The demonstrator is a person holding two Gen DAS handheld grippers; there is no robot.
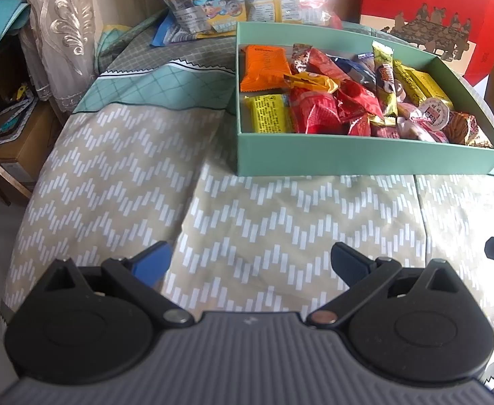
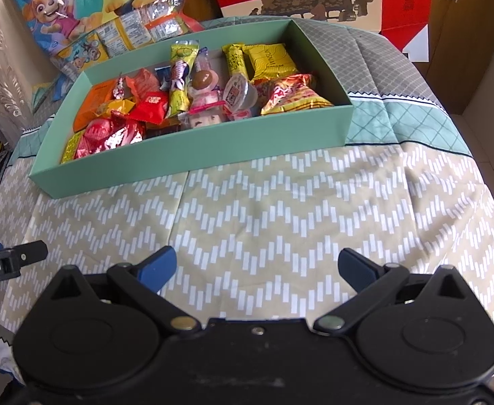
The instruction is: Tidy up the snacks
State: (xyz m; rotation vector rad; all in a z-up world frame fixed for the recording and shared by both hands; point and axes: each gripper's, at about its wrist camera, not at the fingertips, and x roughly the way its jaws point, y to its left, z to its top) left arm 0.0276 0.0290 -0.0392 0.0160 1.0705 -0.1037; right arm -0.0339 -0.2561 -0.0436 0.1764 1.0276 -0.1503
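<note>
Left gripper (image 1: 250, 263): black linkages, blue pads, ribbed grey body. Right gripper (image 2: 257, 266): same, black body, brass pivot screws.

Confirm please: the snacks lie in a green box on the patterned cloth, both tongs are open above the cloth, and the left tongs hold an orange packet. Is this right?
Not quite. The left tongs hold nothing; the left wrist view shows only cloth between the open fingers. The orange packet lies in the green box. The rest is right: the right tongs are also open above the patterned cloth.
</note>
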